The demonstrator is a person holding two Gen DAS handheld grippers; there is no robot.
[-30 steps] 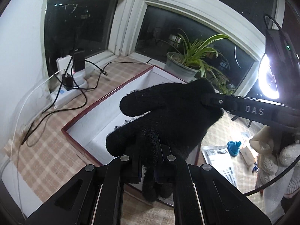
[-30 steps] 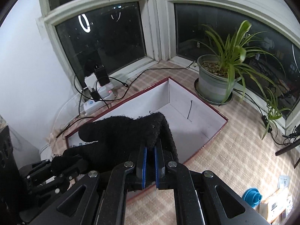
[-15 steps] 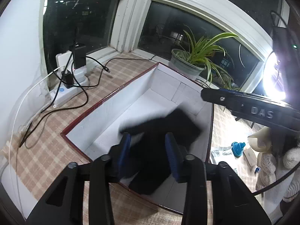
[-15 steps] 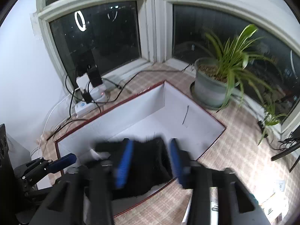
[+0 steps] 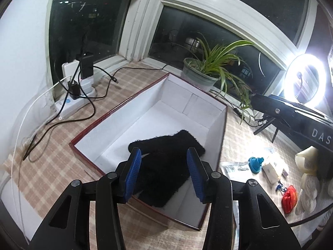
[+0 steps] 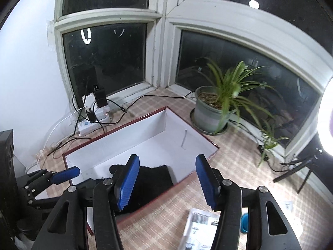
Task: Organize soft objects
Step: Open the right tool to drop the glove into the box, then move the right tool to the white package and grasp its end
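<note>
Two grippers: both over the near end of one box, neither holding anything.
Left gripper (image 5: pixel 164 170): blue-padded jaws parted, just been opening; nothing pinched, the glove seen well below the gap and clear of both pads.
Right gripper (image 6: pixel 166 180): blue pads spread somewhat wider, also just been opening; nothing clamped between them, only box edge and worktop showing through the gap.
Black knitted woollen glove (image 5: pixel 166 158): lying loose on the white floor of the box, at the near end, cuff toward the far wall, fingers toward the cameras; partly hidden by the left pad in the right wrist view (image 6: pixel 152 179).
Long shallow cardboard box, dark red outside and white inside (image 5: pixel 116 123): open-topped, set at an angle on the worktop, far end close to the plant pot.
Checked beige worktop (image 5: pixel 47 166): carrying box, cables and small clutter.
White power strip with black plugs and cables (image 5: pixel 70 102): by the window corner, left of the box.
Green spider plant in a grey pot (image 6: pixel 210 108): beside the far right corner of the box, against the dark window.
Lit ring lamp (image 5: pixel 306 81): far right, glaring.
Papers, a blue funnel-shaped piece (image 5: pixel 255 163) and a red packet (image 5: pixel 288 195): scattered on the worktop right of the box.
</note>
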